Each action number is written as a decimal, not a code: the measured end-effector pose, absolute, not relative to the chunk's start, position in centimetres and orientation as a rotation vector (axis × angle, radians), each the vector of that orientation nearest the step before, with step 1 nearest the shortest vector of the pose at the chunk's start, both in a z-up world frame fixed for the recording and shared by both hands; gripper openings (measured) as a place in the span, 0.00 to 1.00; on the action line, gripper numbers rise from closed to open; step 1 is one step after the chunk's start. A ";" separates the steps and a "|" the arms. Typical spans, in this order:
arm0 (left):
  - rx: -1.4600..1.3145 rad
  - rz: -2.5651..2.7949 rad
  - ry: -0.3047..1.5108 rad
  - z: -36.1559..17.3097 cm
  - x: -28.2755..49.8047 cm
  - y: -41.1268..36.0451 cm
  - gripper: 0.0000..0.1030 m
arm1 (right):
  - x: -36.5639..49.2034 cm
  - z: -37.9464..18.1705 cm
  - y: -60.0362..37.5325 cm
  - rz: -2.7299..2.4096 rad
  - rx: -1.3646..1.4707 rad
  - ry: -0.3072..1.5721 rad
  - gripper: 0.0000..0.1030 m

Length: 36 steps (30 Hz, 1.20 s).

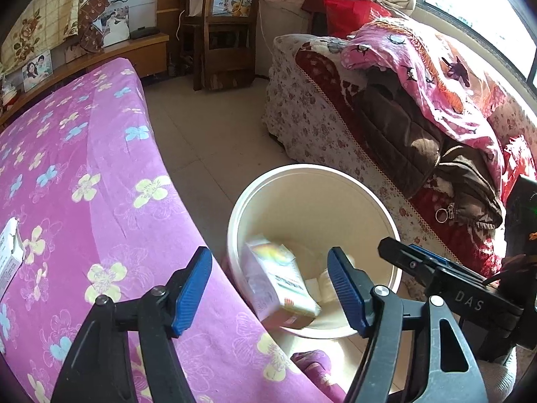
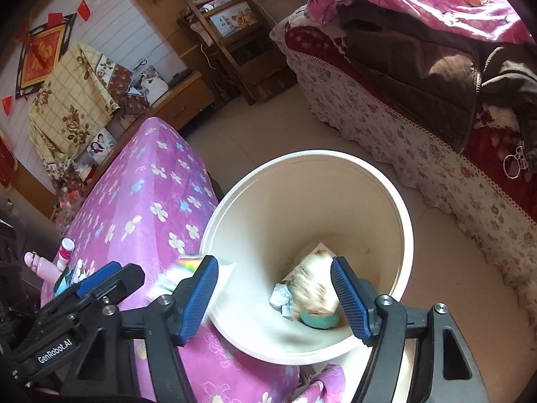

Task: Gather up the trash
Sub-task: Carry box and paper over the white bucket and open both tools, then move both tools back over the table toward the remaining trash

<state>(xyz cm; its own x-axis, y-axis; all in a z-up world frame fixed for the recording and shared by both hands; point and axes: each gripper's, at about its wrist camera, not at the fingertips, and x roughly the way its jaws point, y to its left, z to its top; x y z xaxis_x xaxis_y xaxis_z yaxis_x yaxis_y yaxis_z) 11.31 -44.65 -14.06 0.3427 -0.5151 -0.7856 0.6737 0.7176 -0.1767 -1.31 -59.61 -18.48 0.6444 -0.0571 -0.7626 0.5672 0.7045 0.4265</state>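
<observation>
A white round bin [image 1: 335,174] stands on the floor beside a purple flowered table. A colourful carton [image 1: 278,282] is blurred just inside the bin's near rim, apart from the fingers. My left gripper [image 1: 270,290] is open and empty above the bin's near-left edge. In the right wrist view the bin [image 2: 407,235] holds crumpled paper [image 2: 280,297], a blurred pale object with a green base [image 2: 317,297] and a flat card. My right gripper [image 2: 273,297] is open and empty over the bin. The blurred carton [image 2: 186,268] shows at the bin's left rim.
The purple flowered tablecloth [image 1: 84,174] carries a white box [image 1: 10,258] at its left edge. A pink bottle [image 2: 43,267] and a small white bottle [image 2: 65,248] stand at the table's far end. A sofa with blankets and a brown jacket [image 1: 402,127] is on the right.
</observation>
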 end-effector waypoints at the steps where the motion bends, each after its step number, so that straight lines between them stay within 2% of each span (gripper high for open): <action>1: 0.189 -0.778 0.946 -14.1 11.3 -44.5 0.70 | -1.3 -18.4 -59.6 -0.392 0.710 0.800 0.71; 20: 0.172 -0.711 0.907 -12.4 11.2 -40.4 0.70 | -0.6 -16.6 -56.1 -0.366 0.619 0.825 0.71; 36: 0.118 -0.625 0.878 -10.6 11.3 -33.1 0.70 | 1.1 -13.8 -50.3 -0.275 0.547 0.830 0.71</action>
